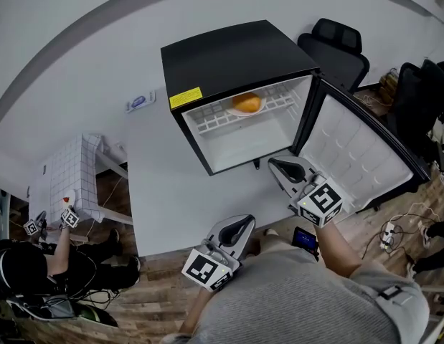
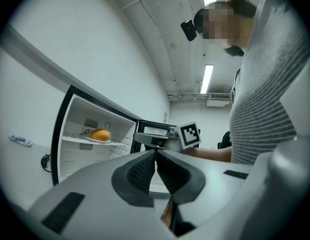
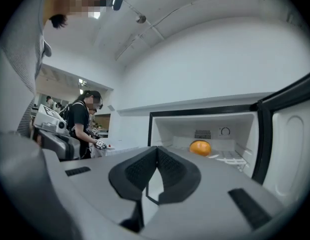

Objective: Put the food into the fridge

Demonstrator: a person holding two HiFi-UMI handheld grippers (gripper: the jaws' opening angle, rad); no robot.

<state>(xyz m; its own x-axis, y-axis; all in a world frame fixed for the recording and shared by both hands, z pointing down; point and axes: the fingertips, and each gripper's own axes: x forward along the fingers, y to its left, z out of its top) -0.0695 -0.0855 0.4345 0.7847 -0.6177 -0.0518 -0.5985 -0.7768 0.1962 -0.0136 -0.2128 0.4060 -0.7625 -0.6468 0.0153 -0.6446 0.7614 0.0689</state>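
Note:
An orange round food item (image 1: 247,103) lies on a white plate on the wire shelf inside the black mini fridge (image 1: 229,56), whose door (image 1: 354,153) hangs open to the right. It also shows in the left gripper view as the orange food (image 2: 100,134) and in the right gripper view as the orange food (image 3: 200,147). My right gripper (image 1: 274,163) is shut and empty, just in front of the fridge's lower edge. My left gripper (image 1: 247,221) is shut with nothing in it, lower down over the white table (image 1: 153,170).
A second person (image 1: 35,260) with grippers works at a small tiled table (image 1: 64,170) at the left. A black chair (image 1: 336,49) stands behind the fridge. Cables and a power strip (image 1: 390,229) lie on the wooden floor at right.

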